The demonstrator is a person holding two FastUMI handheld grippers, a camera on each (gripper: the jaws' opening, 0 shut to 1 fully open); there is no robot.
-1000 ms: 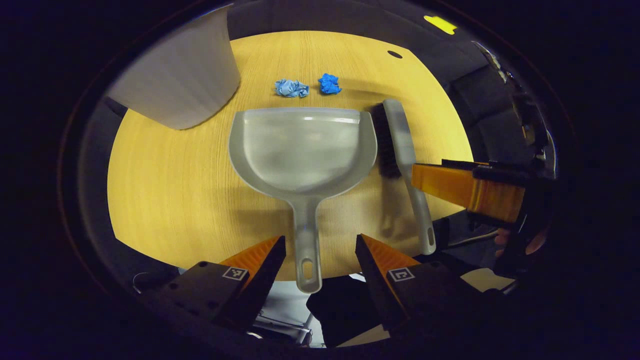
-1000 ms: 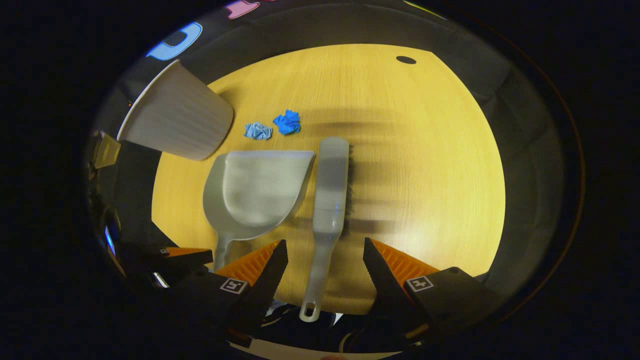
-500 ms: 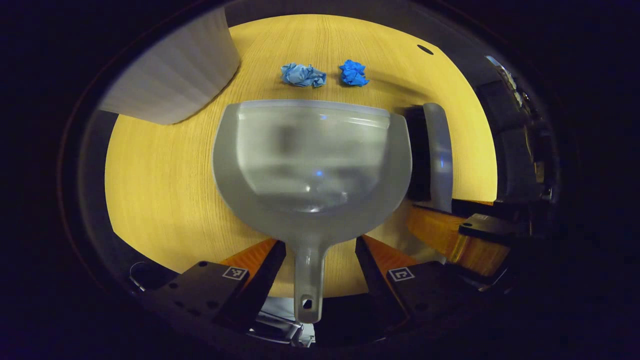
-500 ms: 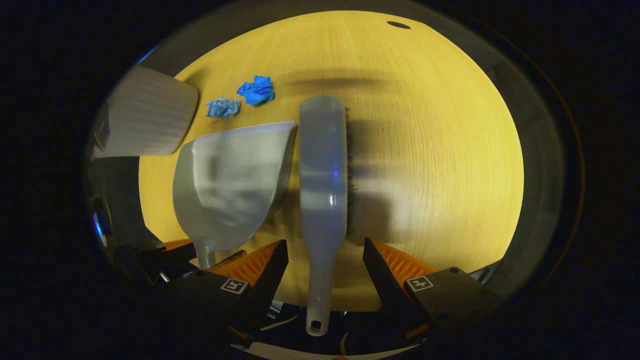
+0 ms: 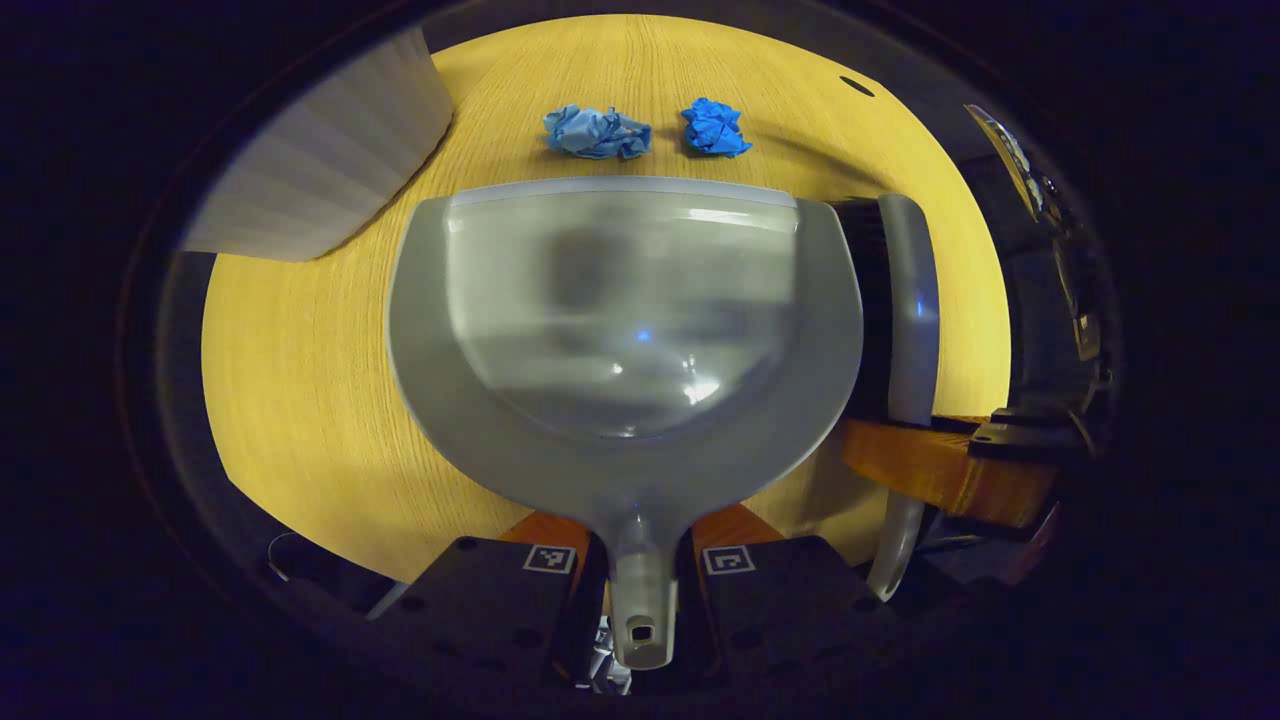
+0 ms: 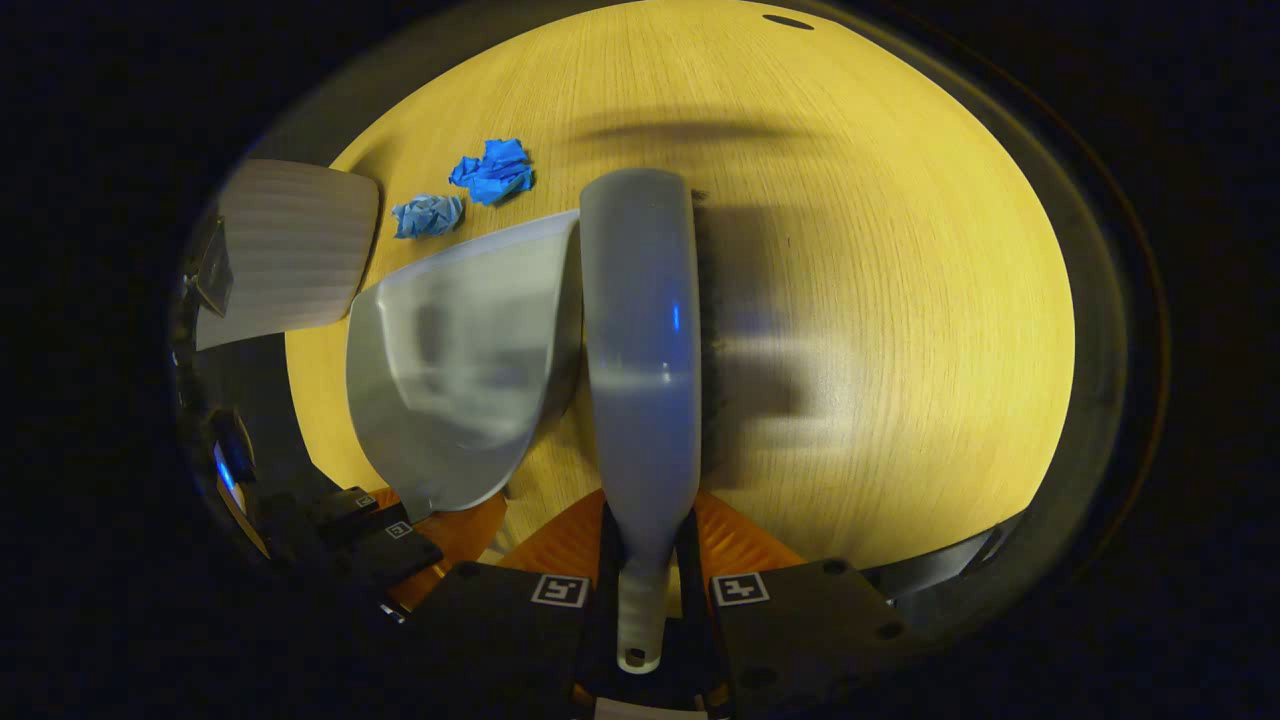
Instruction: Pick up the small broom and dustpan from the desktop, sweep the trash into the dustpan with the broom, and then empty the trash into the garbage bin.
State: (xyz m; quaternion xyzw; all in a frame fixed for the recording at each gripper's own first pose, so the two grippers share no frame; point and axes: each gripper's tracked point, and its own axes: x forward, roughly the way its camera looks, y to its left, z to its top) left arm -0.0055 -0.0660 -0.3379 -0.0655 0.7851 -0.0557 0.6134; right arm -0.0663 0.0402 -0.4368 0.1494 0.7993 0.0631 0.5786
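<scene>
**Both hand-held grippers have closed on the handles**

A second ago the left hand-held gripper (image 5: 640, 560) stood with its fingers spread either side of the dustpan (image 5: 625, 330) handle; now both fingers press that handle between them. The right hand-held gripper (image 6: 648, 565) has likewise gone from wide apart to clamped on the broom (image 6: 640, 350) handle. Each gripper has moved forward along its tool, so the dustpan and the broom now loom much larger ahead of the fingers, with the handle ends reaching back past the fingertips.
</scene>
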